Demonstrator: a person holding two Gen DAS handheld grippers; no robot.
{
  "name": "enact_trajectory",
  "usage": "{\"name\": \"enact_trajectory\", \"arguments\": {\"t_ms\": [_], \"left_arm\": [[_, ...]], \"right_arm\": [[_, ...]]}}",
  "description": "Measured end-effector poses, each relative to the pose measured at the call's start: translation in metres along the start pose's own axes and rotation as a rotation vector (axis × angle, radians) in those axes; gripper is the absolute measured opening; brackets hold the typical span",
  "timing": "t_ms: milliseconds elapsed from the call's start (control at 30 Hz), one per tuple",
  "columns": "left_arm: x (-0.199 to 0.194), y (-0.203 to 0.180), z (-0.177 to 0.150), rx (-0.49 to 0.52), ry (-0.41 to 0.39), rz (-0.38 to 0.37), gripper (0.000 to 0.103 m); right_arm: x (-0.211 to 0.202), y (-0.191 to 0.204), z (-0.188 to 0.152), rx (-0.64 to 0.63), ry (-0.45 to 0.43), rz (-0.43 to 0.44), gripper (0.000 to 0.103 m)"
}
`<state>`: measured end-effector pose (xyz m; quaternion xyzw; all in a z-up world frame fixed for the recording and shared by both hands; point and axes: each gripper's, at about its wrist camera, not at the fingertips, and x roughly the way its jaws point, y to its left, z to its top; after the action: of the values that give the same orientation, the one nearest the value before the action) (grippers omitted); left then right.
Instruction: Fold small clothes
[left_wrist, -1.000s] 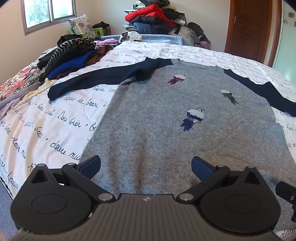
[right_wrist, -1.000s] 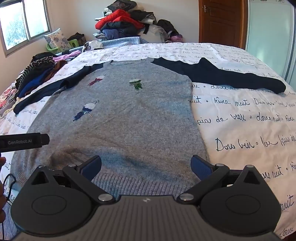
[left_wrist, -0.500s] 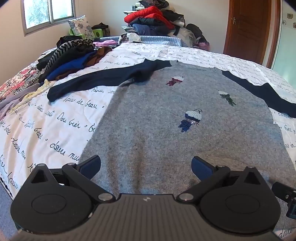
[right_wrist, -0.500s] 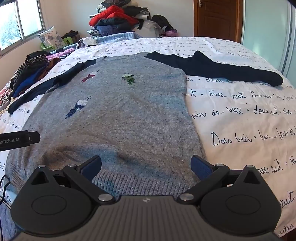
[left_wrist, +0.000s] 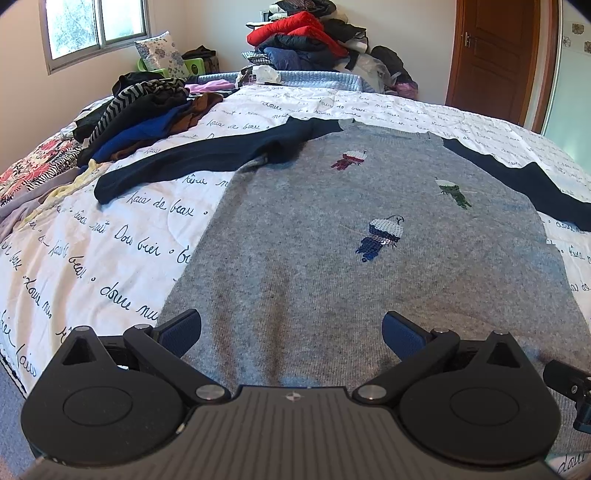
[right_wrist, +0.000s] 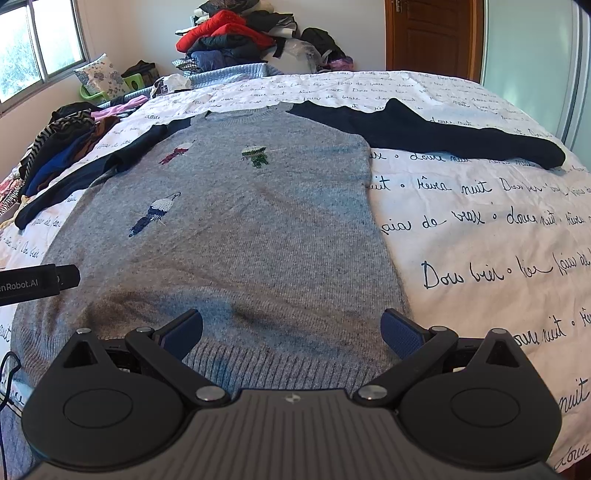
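A grey knit sweater (left_wrist: 332, 240) (right_wrist: 236, 229) with navy sleeves and small embroidered figures lies flat, front up, on the bed. Its left sleeve (left_wrist: 192, 158) stretches out to the left and its right sleeve (right_wrist: 443, 136) to the right. My left gripper (left_wrist: 291, 332) hovers open over the lower left part of the body, holding nothing. My right gripper (right_wrist: 291, 332) stands open just above the ribbed hem (right_wrist: 280, 362) near the lower right corner. A piece of the other gripper shows at the side edge of each view.
The bed cover (right_wrist: 480, 229) is white with black script. A heap of loose clothes (left_wrist: 140, 114) lies at the bed's left side, and a larger pile (left_wrist: 310, 40) rises beyond the far end. A wooden door (left_wrist: 495, 55) stands at the back right.
Both grippers have shifted slightly, so the sweater sits a little differently in each view. The sweater itself has not moved and both jaws stay open.
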<state>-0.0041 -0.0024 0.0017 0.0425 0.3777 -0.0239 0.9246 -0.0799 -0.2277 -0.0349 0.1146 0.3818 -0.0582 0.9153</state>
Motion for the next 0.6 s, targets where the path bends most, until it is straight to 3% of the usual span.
{"name": "enact_trajectory", "arguments": {"t_ms": [600], "left_arm": [[-0.0009,0.0018,0.0006,0.000,-0.003,0.005,0.103]], "right_arm": [[-0.0005,0.0024,0.0011,0.001,-0.003,0.009,0.103]]}}
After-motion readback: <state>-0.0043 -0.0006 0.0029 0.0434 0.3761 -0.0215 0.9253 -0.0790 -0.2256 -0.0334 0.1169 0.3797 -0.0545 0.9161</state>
